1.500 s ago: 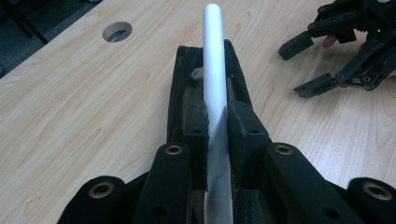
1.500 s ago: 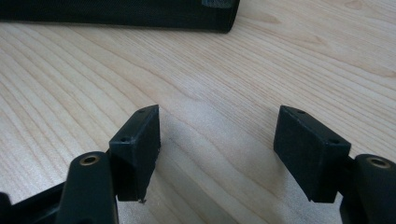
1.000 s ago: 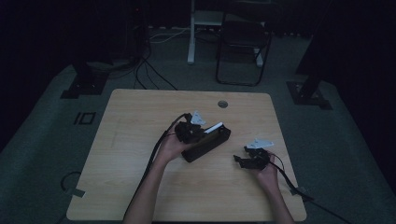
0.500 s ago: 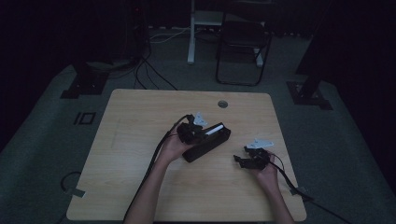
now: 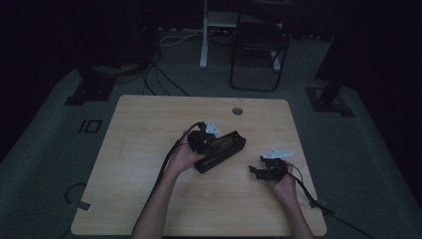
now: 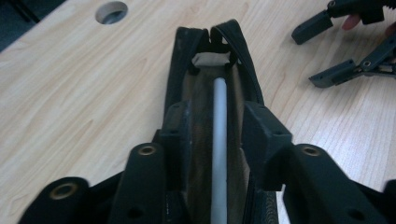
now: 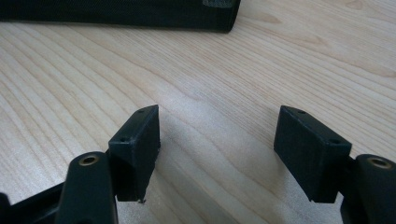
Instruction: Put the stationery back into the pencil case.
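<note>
Work on the black pencil case (image 5: 221, 150) is looking well advanced: the case is lying open-topped near the middle of the wooden table (image 5: 149, 124), and a pale grey pen (image 6: 219, 140) is already resting lengthwise inside it, along the brown lining. What is left, judging by the scene, is clearing the gripper out of the opening and closing the case; the zip is showing at the lower edge of the left gripper view, not yet drawn.

The left gripper (image 6: 219, 123) is reaching into the mouth of the case, its jaws having just been opening. They are now standing about halfway apart, one on each side of the pen, with a gap showing between each pad and the pen, so the pen is sitting loose between them rather than being pinched. The jaws' outer faces are lying close against the case's side walls; whether they are pressing on the fabric cannot be told.

The right gripper (image 7: 217, 140) is waiting to the right of the case, apart from it, its jaws spread and holding nothing, hovering low over bare wood.
</note>
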